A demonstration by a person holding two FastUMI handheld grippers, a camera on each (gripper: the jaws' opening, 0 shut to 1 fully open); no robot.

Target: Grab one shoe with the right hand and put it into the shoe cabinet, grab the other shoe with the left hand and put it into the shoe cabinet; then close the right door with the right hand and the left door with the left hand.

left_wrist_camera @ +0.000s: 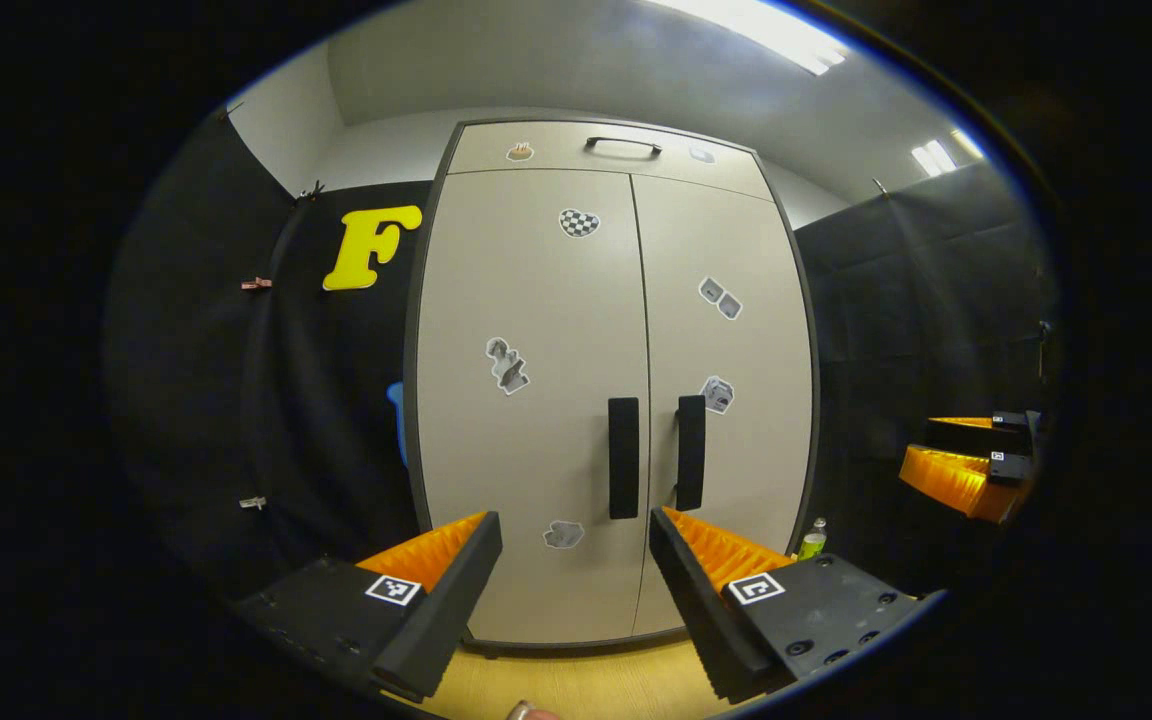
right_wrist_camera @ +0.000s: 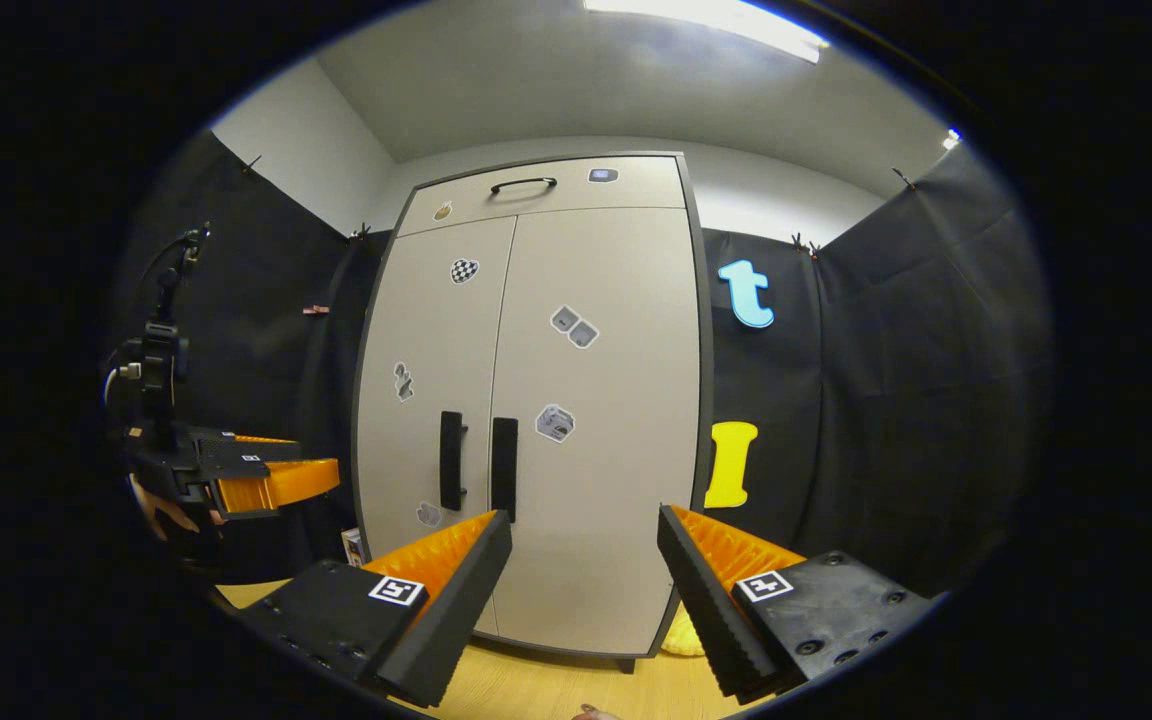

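Note:
The beige shoe cabinet [left_wrist_camera: 576, 400] stands straight ahead in the left gripper view, both doors shut, with two dark vertical handles [left_wrist_camera: 623, 457] side by side at mid height. My left gripper [left_wrist_camera: 576, 530] is open in front of it, nothing between its fingers. In the right gripper view the same cabinet [right_wrist_camera: 576, 400] sits slightly left of centre, its handles [right_wrist_camera: 503, 468] close together. My right gripper [right_wrist_camera: 584, 530] is open and holds nothing. The other gripper [right_wrist_camera: 266, 480] hangs at the far left, a hand behind it. The right gripper [left_wrist_camera: 966, 470] appears at the right edge of the left gripper view.
A drawer with a dark handle [left_wrist_camera: 622, 145] tops the cabinet. Black cloth walls flank it. A green bottle [left_wrist_camera: 813, 540] stands on the floor right of the cabinet, and something yellow [right_wrist_camera: 681, 635] lies at its right foot. A small box [right_wrist_camera: 352, 545] sits by its left foot. The wooden floor [left_wrist_camera: 576, 680] runs below.

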